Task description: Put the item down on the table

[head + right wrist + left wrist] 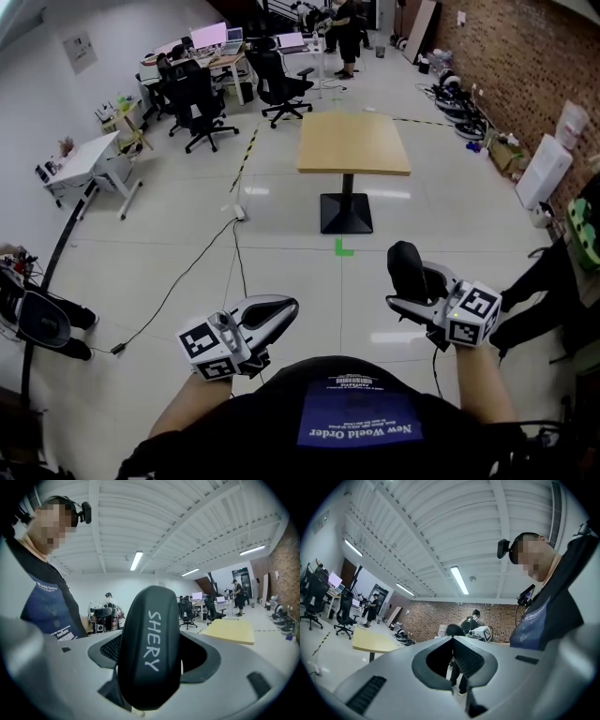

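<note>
Pale office floor is seen between both grippers and the wooden table (353, 145), well ahead. A black case (405, 269) is clamped in the right gripper (414, 298), its long axis crossing the jaws. The left gripper (281, 312) is closed on nothing.

Left gripper (277, 312), lower left of frame: pale grey moulded shell, dark grey ribbed pads (466, 660) inside jaws, slotted vent (365, 693) on shell top. Left marker cube (208, 349) at rear: white faces, black square markers. Right gripper (412, 292), lower right: same grey shell. Right marker cube (472, 315) alike. Black cable (434, 364) under it. Person: dark short-sleeved T-shirt (356, 422), blue panel, white print "New World Order". Black head camera (86, 512) on black headband.
</note>
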